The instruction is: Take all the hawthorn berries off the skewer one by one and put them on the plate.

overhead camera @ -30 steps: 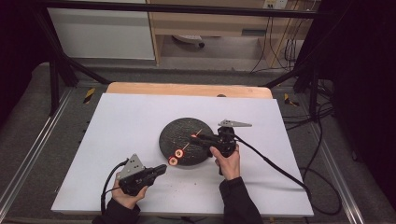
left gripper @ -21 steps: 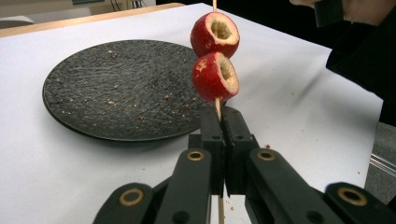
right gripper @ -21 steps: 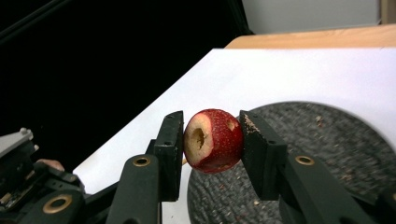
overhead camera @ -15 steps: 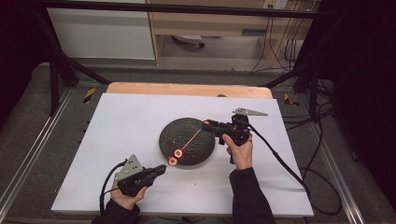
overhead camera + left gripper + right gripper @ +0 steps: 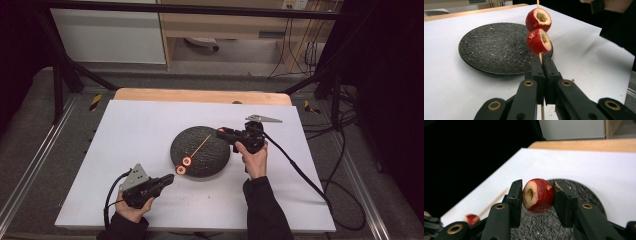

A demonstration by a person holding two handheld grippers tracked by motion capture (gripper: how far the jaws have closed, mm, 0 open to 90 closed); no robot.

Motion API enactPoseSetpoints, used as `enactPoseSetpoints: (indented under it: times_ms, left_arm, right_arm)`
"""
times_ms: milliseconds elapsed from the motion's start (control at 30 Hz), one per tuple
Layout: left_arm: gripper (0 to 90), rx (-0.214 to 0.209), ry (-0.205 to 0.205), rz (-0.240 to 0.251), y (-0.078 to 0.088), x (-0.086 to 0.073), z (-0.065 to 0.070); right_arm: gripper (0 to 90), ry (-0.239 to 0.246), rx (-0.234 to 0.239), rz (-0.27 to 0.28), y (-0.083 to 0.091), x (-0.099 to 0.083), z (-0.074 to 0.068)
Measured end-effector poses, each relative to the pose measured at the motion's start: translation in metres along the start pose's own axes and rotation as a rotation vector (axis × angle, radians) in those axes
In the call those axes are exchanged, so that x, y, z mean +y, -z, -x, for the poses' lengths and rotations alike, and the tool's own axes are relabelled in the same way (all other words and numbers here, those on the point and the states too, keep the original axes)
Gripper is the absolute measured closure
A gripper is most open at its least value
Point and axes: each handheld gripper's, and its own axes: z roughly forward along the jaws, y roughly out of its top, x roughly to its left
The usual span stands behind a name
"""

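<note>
Since a second ago the right gripper (image 5: pixel 221 132) has pulled back from the fruit end of the skewer (image 5: pixel 200 145) to the far right rim of the dark plate (image 5: pixel 210 167), near the skewer's free tip; the left gripper (image 5: pixel 169 179) sits where it was, low left on the white table cover (image 5: pixel 125 130). Left jaws are together, clamped on the bare lower end of the stick, as the left gripper view shows. The skewer runs from there up and across the plate. Two cored red fruits (image 5: pixel 539 31) are already threaded on it, one just above the other, close to the left jaws, hollow ends facing up and right. Right jaws are clamped on a third red fruit (image 5: pixel 538 195), cored hole turned toward the camera's left, held above the plate's pebbled surface. Crumbs and bits of red skin litter the plate and the cover beside it. Judged state: threading is well under way, two pieces on, third in hand but not yet on the stick. What remains, by my reading: line the cored hole up with the pointed tip, push the fruit down toward the other two. Whether more fruit waits elsewhere cannot be told; none lies on the plate. Much of the stick is bare.
</note>
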Motion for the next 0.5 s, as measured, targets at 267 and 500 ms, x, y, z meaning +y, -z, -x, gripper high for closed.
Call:
enactPoseSetpoints:
  times_ms: [267, 500]
  left_arm:
    - [88.4, 0.013, 0.009, 0.0, 0.001, 0.0, -0.005]
    - [88.4, 0.018, 0.016, -0.002, 0.0, -0.001, -0.006]
  right_arm:
    - [62.5, 0.001, -0.024, -0.074, -0.035, -0.022, 0.001]
    - [62.4, -0.011, -0.053, -0.133, -0.057, -0.04, 0.008]
